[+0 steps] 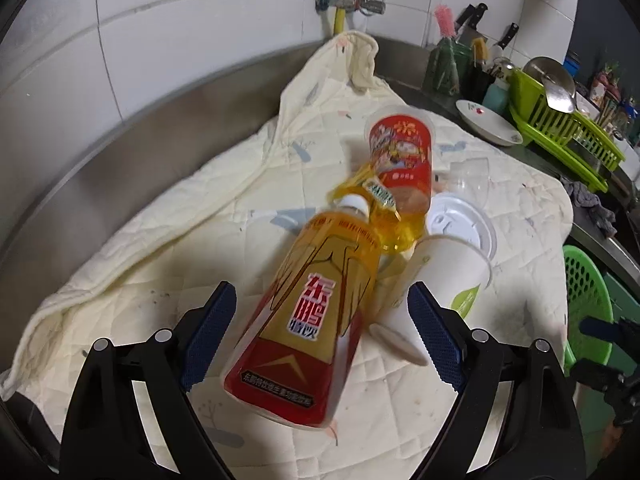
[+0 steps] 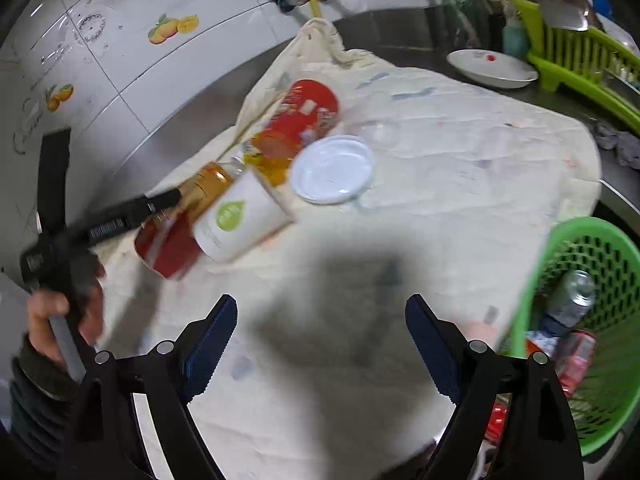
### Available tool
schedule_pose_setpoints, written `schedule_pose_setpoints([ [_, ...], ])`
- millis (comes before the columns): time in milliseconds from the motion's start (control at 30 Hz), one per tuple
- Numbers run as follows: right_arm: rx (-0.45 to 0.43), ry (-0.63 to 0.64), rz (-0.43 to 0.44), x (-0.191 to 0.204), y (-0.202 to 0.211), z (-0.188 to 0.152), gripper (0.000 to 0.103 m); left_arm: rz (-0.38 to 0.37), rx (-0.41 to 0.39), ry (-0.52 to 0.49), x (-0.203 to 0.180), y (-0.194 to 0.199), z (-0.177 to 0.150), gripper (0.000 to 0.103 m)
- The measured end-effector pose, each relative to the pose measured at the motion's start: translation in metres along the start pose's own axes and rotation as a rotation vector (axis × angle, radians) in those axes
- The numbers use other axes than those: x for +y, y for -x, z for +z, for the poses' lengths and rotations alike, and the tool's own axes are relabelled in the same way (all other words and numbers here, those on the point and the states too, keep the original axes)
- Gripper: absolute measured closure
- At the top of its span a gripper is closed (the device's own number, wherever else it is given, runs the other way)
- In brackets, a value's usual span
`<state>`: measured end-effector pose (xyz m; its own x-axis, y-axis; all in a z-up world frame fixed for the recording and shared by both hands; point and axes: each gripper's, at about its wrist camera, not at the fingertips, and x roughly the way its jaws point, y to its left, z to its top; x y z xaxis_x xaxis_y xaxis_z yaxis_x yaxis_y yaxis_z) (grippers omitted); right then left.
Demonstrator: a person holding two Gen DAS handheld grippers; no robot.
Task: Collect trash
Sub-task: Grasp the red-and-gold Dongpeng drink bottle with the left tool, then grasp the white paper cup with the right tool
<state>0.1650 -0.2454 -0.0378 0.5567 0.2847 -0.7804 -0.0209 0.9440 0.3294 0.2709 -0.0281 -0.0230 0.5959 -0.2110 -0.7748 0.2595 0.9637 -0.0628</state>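
Observation:
A yellow and red drink bottle [image 1: 316,300] lies on the cream quilted cloth [image 1: 160,240], between the open fingers of my left gripper [image 1: 322,304], which do not touch it. Beside it lie a white paper cup [image 1: 444,280], a white lid [image 1: 460,220], a red printed cup [image 1: 404,152] and a yellow wrapper [image 1: 384,216]. In the right wrist view the bottle [image 2: 188,216], the paper cup [image 2: 240,216] and the lid [image 2: 332,168] lie at the left. My right gripper [image 2: 320,328] is open and empty over bare cloth. The green basket [image 2: 592,320] at the right holds a bottle and wrappers.
A white plate [image 1: 488,122], a green dish rack [image 1: 568,124] and knives [image 1: 472,20] stand at the back right on the steel counter. A tiled wall with taps [image 1: 348,0] is behind. A grey rag [image 2: 620,144] lies by the cloth's right edge.

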Motion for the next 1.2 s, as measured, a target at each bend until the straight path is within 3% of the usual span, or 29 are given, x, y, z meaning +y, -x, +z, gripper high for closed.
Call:
schedule_pose_setpoints([
  [333, 0.049, -0.159, 0.075, 0.022, -0.038, 0.031, 0.020, -0.051, 0.048, 0.065, 0.027, -0.026, -0.010, 0.018],
  [467, 0.056, -0.234, 0.095, 0.028, -0.049, 0.045, 0.020, -0.114, 0.044, 0.068, 0.026, -0.026, -0.012, 0.035],
  [600, 0.067, -0.271, 0.101, 0.036, -0.062, 0.052, 0.020, -0.072, 0.038, 0.046, 0.023, -0.022, -0.014, 0.036],
  [800, 0.080, -0.349, 0.102, 0.038, -0.082, 0.056, 0.020, -0.091, 0.032, 0.115, 0.036, -0.018, -0.019, 0.036],
  [1000, 0.100, -0.450, 0.121, 0.037, -0.103, 0.062, 0.020, -0.090, 0.028, 0.122, 0.038, -0.016, -0.023, 0.036],
  [1067, 0.109, -0.466, 0.123, 0.038, -0.111, 0.063, 0.023, -0.085, 0.026, 0.115, 0.037, -0.016, -0.024, 0.036],
  [1200, 0.145, -0.500, 0.149, 0.036, -0.126, 0.059, 0.038, -0.077, 0.029, 0.105, 0.035, -0.016, -0.023, 0.036],
])
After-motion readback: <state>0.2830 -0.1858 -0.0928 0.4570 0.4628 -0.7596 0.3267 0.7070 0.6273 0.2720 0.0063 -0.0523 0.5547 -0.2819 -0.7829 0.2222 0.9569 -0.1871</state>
